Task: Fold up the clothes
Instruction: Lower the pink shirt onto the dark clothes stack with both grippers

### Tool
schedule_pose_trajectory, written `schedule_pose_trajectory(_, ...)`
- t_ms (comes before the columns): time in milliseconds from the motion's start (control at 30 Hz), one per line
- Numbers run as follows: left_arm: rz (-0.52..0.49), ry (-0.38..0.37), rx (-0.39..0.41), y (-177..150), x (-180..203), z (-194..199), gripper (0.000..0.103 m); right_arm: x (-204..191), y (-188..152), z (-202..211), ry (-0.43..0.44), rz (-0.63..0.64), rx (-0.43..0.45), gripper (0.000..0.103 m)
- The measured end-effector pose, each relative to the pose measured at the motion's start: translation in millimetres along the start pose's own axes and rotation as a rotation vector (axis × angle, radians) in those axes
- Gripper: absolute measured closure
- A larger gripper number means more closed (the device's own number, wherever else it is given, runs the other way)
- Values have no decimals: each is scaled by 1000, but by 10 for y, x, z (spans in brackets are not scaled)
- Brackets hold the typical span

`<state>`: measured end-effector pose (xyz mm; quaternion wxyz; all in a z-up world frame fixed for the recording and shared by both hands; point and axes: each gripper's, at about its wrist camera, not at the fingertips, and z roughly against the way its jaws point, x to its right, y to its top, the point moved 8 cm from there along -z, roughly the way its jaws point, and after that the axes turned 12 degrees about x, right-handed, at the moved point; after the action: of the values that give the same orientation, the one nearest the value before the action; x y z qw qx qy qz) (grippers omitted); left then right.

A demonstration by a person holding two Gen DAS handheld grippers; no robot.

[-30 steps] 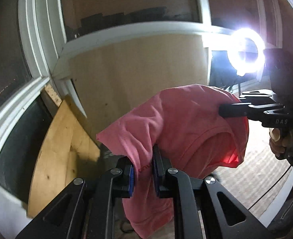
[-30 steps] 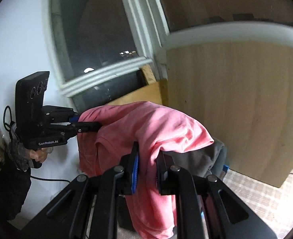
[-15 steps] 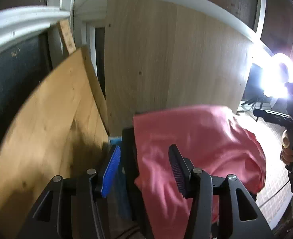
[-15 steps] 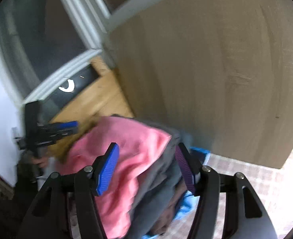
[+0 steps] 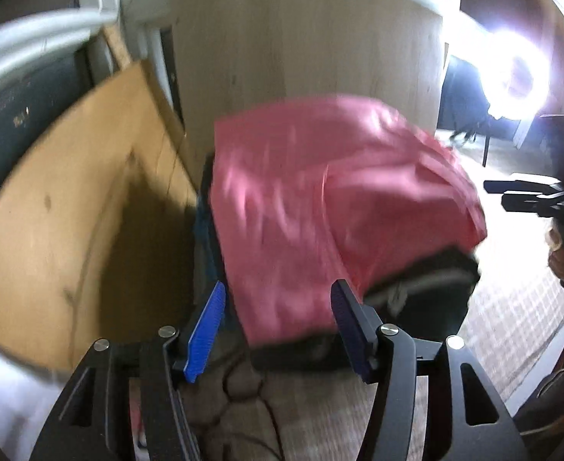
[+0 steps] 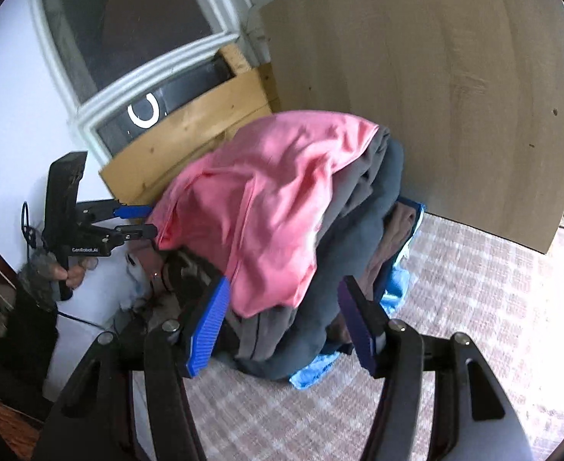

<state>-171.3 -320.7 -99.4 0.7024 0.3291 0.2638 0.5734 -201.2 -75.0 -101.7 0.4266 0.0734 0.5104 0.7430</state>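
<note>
Pink garment (image 6: pixel 266 199) tops a pile of dark clothes (image 6: pixel 358 253) before a pale wooden panel (image 6: pixel 435 88). Left gripper (image 5: pixel 278 330) and right gripper (image 6: pixel 285 326): fingers apart, empty. Gripper lettering is unreadable.

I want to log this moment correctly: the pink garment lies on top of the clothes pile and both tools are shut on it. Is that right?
Not quite. The pink garment does top the clothes pile, but both tools, left tool and right tool, are open, as each wrist view shows.
</note>
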Motion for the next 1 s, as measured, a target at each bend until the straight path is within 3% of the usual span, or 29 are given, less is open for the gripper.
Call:
schedule_pose_trajectory(167, 22, -27, -45, -182, 59, -182, 51, -65, 24, -291, -68, 88, -25, 46)
schedule_pose_trajectory(200, 28, -39, -49, -182, 68, -223, 56, -63, 27, -340, -84, 106, -34, 54)
schedule_pose_trajectory(233, 34, -54, -48, -171, 76, -231, 64, -88, 31, -380, -86, 118, -43, 78)
schedule_pose_trajectory(267, 40, -76, -44, -150, 86, -226, 75, -121, 39, -408, -73, 120, -60, 88)
schedule_pose_trajectory(367, 31, -105, -32, -59, 87, -143, 89, -210, 157, -384, -31, 98, -77, 95)
schedule_pose_trajectory(500, 4, -122, 10, 151, 77, 101, 90, -282, 470, -124, 150, -105, -28, 95)
schedule_pose_trajectory(567, -11, -93, -11, 100, 28, 109, 90, -214, 500, -32, 175, -172, -20, 95)
schedule_pose_trajectory(600, -19, -79, -22, 74, 4, 113, 90, -162, 394, -69, 139, -147, -59, 93)
schedule_pose_trajectory(700, -41, -35, -54, -2, -70, 129, 78, 3, 28, -151, 0, -68, -191, 60)
schedule_pose_trajectory(767, -60, 21, -84, -103, -161, 103, 73, 122, -173, -147, -88, -27, -253, 60)
schedule_pose_trajectory(867, -76, 87, -83, -122, -225, 142, 73, 142, 91, 21, -134, 29, -114, 60)
schedule_pose_trajectory(1000, -119, 51, 46, 227, 82, 355, 67, 49, 553, 82, -236, 179, 48, 62)
